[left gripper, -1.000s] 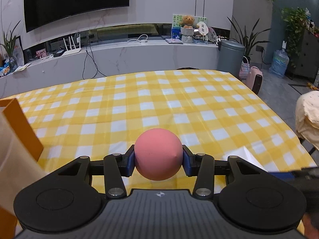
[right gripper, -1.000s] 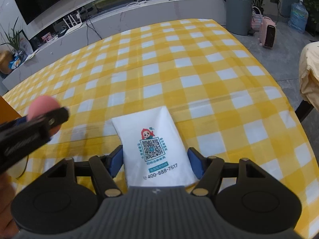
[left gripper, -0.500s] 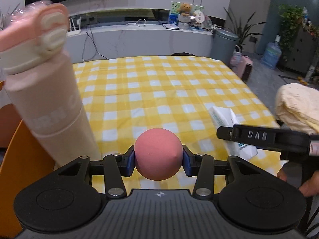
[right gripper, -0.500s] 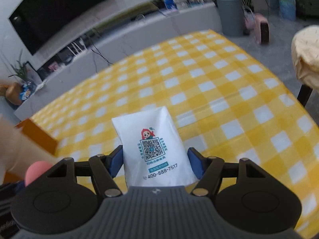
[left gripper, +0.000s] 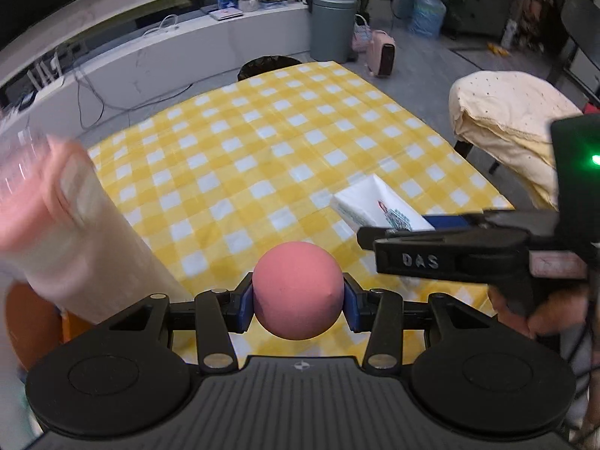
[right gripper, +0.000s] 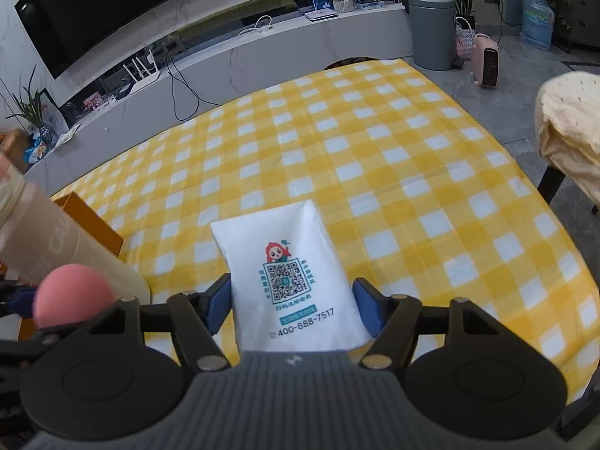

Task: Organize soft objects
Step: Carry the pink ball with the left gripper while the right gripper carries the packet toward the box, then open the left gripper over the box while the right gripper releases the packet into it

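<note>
My left gripper (left gripper: 298, 302) is shut on a pink soft ball (left gripper: 298, 288), its blue pads pressed into both sides, held above the yellow checked tablecloth (left gripper: 262, 150). The same ball (right gripper: 73, 294) shows at the lower left of the right wrist view. My right gripper (right gripper: 292, 294) is shut on a white tissue pack (right gripper: 290, 273) printed with a QR code and a phone number, lifted off the cloth. From the left wrist view the pack (left gripper: 375, 204) sticks out of the right gripper's fingers (left gripper: 442, 258) to the right of the ball.
A tall beige bottle with a pink cap (left gripper: 71, 232) leans at the left, by an orange box (right gripper: 92, 221). A chair draped in pale yellow cloth (left gripper: 513, 127) stands off the table's right edge. Beyond the far edge are a grey bin (right gripper: 431, 30) and a white counter (right gripper: 262, 48).
Both grippers have risen with their objects, so more of the table shows below. The left view swung right and rolled; the beige bottle entered at its left and the right gripper came in closer.
</note>
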